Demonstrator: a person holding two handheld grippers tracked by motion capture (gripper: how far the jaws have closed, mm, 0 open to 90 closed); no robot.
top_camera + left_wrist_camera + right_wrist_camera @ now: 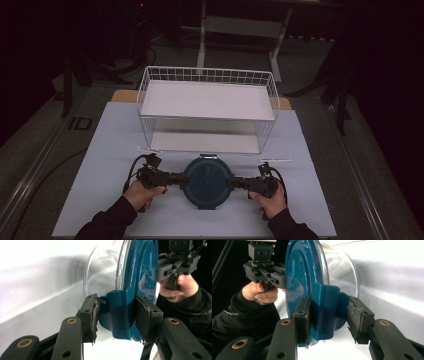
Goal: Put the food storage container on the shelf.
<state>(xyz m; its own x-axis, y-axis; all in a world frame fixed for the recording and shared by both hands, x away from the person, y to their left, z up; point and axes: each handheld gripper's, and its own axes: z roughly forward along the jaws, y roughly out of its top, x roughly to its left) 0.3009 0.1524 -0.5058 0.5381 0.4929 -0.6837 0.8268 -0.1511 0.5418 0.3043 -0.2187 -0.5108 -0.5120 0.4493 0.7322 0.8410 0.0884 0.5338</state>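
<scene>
— High view first: where's the round container point(207, 181)?
— On the tabletop point(100, 150), near its front edge, teal lid up, just in front of the white wire rack point(207, 107).
— And the left hand-held gripper point(176, 178)?
— Clamped on the lid's left latch tab point(117, 313), a jaw pressed on either side.
— The right hand-held gripper point(234, 183)?
— Jaws around the opposite tab point(328, 310); one touches, the other looks slightly off it.

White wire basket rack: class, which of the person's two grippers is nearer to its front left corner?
Left. The left gripper sits just below the wire rack's front left corner; the right gripper lies across the blue-lidded container, farther off.
</scene>
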